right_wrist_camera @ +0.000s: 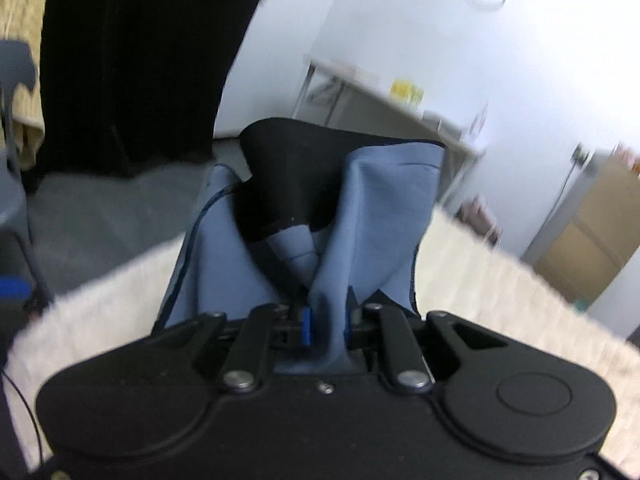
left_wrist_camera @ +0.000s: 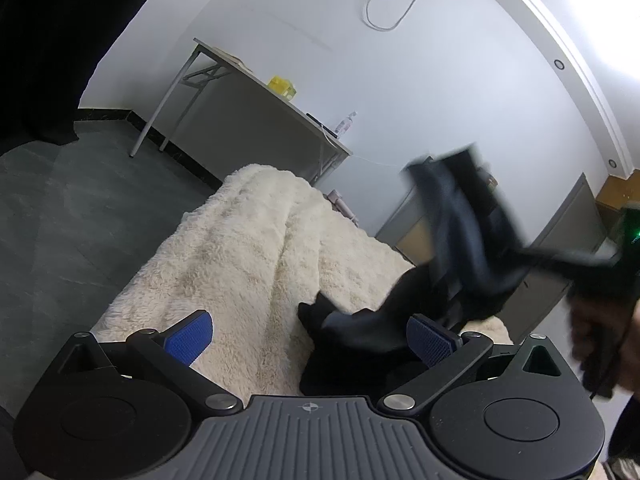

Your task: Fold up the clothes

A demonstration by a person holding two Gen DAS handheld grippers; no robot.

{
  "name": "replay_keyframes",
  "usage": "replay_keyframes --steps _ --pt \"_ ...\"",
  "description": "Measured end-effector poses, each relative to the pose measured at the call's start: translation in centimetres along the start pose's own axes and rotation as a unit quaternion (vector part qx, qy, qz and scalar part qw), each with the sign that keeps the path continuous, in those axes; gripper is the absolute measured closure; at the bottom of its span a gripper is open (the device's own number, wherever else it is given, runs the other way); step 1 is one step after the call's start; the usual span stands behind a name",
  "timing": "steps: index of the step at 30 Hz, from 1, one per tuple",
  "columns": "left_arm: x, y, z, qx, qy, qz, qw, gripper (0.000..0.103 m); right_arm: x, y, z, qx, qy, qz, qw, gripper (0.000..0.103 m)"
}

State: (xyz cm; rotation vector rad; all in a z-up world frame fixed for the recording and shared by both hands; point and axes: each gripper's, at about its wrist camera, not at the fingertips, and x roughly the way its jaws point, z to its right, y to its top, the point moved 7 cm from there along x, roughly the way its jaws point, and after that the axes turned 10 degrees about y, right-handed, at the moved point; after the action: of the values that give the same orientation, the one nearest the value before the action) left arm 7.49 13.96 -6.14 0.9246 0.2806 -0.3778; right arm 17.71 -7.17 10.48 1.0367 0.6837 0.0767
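A dark garment (left_wrist_camera: pixel 360 332) with a light blue inner side lies partly on the cream fluffy blanket (left_wrist_camera: pixel 240 248). My left gripper (left_wrist_camera: pixel 308 334) is open just above the blanket, its blue pads (left_wrist_camera: pixel 188 338) apart, the cloth's lower end between and beside them. My right gripper (right_wrist_camera: pixel 326 326) is shut on a bunched fold of the garment (right_wrist_camera: pixel 372 216), blue side out. In the left wrist view it (left_wrist_camera: pixel 600 264) holds the blurred cloth (left_wrist_camera: pixel 460 216) up at the right.
A grey folding table (left_wrist_camera: pixel 256 96) with a yellow box (left_wrist_camera: pixel 282 86) and a bottle stands by the white wall. Grey cabinets (left_wrist_camera: pixel 560 216) are at the right. A black curtain (right_wrist_camera: pixel 132 60) and a grey chair (right_wrist_camera: pixel 16 80) are to the left.
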Motion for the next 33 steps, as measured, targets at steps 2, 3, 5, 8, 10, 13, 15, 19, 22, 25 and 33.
replay_keyframes --steps 2,3,5,8,10,13,15,19,22,25,33 --pt "-0.1 0.0 -0.1 -0.003 -0.001 0.001 1.0 0.0 -2.1 2.6 0.9 0.003 -0.004 0.036 0.999 0.09" --pt "-0.2 0.1 -0.1 -0.004 -0.001 0.001 1.0 0.0 -3.1 3.8 1.2 0.003 -0.006 0.052 0.999 0.09" --pt "-0.1 0.0 0.0 -0.004 -0.001 0.0 1.0 0.0 -5.2 6.1 1.8 -0.004 -0.011 0.088 0.996 0.091" --pt "0.0 0.0 0.0 0.0 0.001 -0.002 1.0 0.0 -9.0 10.3 2.8 -0.013 -0.015 0.154 0.988 0.092" --pt "0.1 0.1 0.1 0.001 0.003 -0.002 1.0 0.0 -10.9 12.6 3.7 -0.01 -0.013 0.181 0.983 0.093" --pt "0.1 0.1 0.0 0.0 0.004 -0.001 1.0 0.0 -12.8 14.8 4.8 -0.009 -0.017 0.209 0.978 0.093" --pt "0.0 0.1 0.0 -0.002 0.005 -0.001 1.0 0.0 -13.7 15.2 5.2 -0.019 -0.021 0.22 0.975 0.093" --pt "-0.1 0.0 -0.1 -0.001 0.006 -0.001 1.0 0.0 -14.1 14.6 6.5 -0.013 -0.027 0.221 0.975 0.093" --pt "-0.1 0.0 -0.1 -0.001 0.008 -0.001 1.0 0.0 -12.4 11.3 8.1 0.011 -0.038 0.186 0.982 0.093" --pt "-0.3 -0.1 -0.1 -0.001 0.008 -0.001 1.0 0.0 -8.6 6.3 10.4 0.039 -0.044 0.117 0.991 0.092" --pt "-0.5 -0.2 -0.6 -0.012 0.013 0.003 0.9998 0.0 1.7 -15.0 18.6 0.128 -0.125 -0.144 0.973 0.092"
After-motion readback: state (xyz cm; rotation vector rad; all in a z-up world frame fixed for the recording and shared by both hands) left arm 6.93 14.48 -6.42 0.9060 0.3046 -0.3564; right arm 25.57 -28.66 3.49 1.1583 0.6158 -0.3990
